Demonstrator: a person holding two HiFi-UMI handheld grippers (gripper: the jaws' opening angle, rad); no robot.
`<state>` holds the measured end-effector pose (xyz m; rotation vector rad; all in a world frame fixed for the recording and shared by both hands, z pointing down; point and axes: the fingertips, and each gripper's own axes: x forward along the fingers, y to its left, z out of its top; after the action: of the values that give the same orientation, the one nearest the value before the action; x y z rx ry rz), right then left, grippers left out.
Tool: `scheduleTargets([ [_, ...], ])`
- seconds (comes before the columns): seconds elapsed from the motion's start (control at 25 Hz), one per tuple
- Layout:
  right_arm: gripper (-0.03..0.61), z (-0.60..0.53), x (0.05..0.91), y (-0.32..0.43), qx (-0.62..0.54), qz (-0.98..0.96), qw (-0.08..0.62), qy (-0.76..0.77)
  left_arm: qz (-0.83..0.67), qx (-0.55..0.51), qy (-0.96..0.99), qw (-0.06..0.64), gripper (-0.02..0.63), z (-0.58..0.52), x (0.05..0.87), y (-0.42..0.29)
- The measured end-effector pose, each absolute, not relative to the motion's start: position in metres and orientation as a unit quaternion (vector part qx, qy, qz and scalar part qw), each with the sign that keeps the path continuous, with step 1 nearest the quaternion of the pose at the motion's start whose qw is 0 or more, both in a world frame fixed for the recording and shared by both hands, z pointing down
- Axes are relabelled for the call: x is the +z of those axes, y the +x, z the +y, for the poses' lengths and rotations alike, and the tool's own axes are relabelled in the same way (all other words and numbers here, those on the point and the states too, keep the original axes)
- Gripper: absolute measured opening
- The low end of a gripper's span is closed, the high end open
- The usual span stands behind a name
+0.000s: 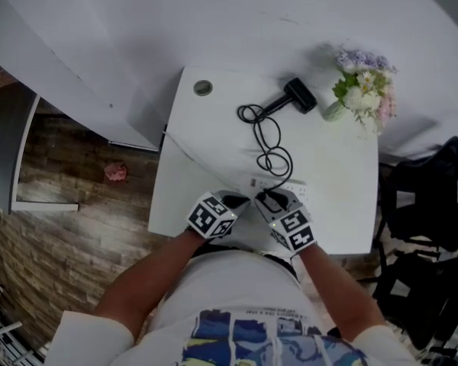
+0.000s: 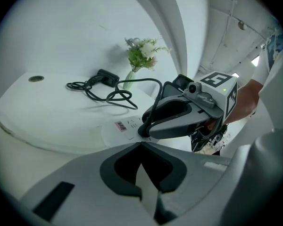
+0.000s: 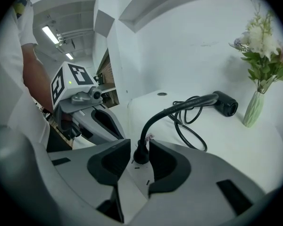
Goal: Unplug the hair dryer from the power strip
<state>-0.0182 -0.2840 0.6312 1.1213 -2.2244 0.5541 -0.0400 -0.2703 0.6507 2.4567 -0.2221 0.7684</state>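
The black hair dryer [image 1: 298, 95] lies at the back of the white table [image 1: 343, 204], and its cord [image 1: 271, 139] loops forward to a black plug [image 3: 141, 155] standing in the white power strip [image 2: 125, 126] near the front edge. My right gripper [image 3: 140, 149] is open around the plug: one fingertip touches it and a slim gap shows at the other. In the left gripper view the plug [image 2: 144, 130] sits at the right gripper's tips. My left gripper [image 2: 141, 144] is shut with its tips together, right behind the strip's near edge, and I see nothing between its pads.
A vase of flowers [image 1: 364, 90] stands at the table's back right corner. A round cable hole [image 1: 203, 88] sits at the back left. Black chairs [image 1: 427, 204] stand off the right side. The person's body is against the table's front edge.
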Motion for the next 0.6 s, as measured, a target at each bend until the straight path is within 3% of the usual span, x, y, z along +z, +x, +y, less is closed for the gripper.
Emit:
scheduleTargets([
  [0.6, 0.081, -0.2891, 0.6301, -0.0184, 0.203, -0.823, 0.29, 0.444, -0.066, 0.298, 0.915, 0.263, 0.001, -0.2703, 0.651, -0.038],
])
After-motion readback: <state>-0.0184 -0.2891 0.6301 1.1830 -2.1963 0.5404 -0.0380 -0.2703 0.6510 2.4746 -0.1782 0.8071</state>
